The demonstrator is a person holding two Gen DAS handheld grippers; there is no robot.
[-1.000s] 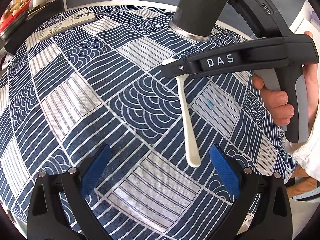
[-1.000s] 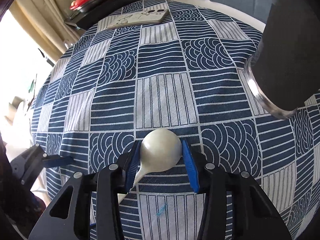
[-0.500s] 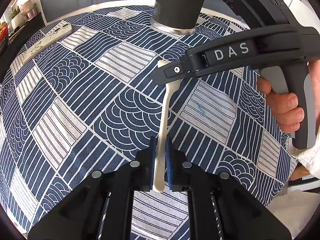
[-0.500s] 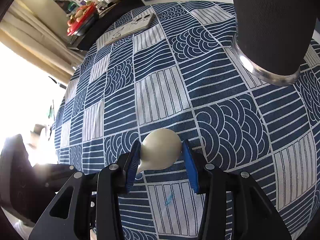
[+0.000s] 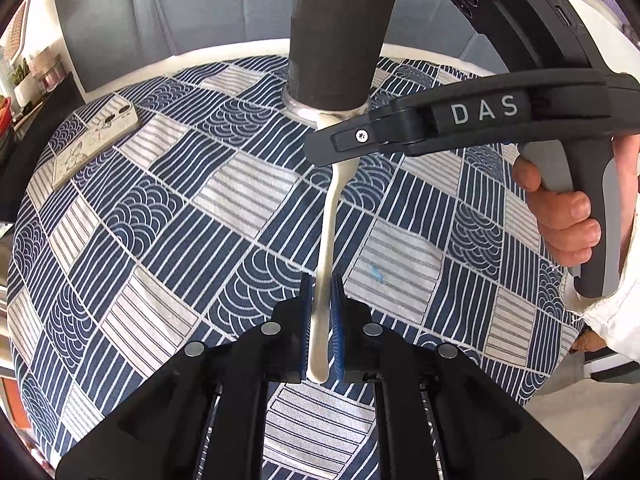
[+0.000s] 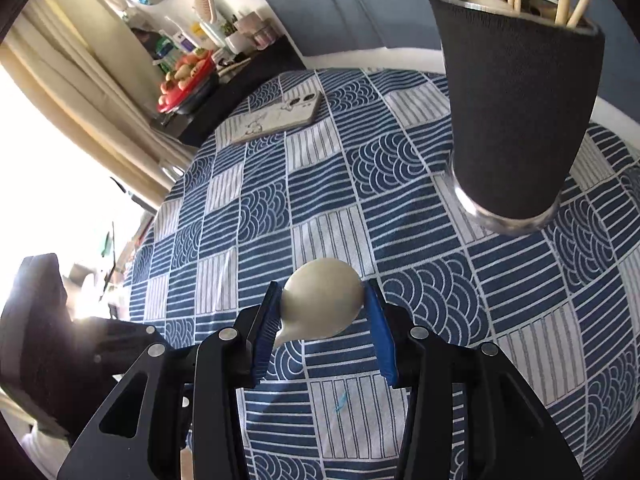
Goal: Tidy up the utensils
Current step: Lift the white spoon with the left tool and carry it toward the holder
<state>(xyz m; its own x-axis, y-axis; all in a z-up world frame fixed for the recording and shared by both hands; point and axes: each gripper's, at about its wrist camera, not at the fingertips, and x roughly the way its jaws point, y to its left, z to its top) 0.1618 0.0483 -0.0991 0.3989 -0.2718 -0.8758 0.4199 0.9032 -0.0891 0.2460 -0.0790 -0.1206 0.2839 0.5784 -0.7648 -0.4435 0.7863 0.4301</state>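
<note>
A cream spoon (image 5: 329, 224) is held in the air above the patterned tablecloth. My left gripper (image 5: 320, 312) is shut on its handle end. My right gripper (image 6: 322, 312) is shut on its bowl (image 6: 322, 300); in the left wrist view that gripper (image 5: 360, 140) comes in from the right and hides the bowl. The black utensil cup (image 5: 334, 40) stands at the far side of the table with chopsticks sticking out; in the right wrist view the cup (image 6: 516, 104) is at the upper right.
A phone in a pale case (image 5: 94, 140) lies at the far left of the table (image 6: 264, 118). A dark side shelf with a red fruit bowl (image 6: 184, 84) stands beyond the table edge.
My left gripper went from open beside the spoon handle to shut on it. Both grippers and the spoon have risen; the cup's rim and chopsticks now show.
</note>
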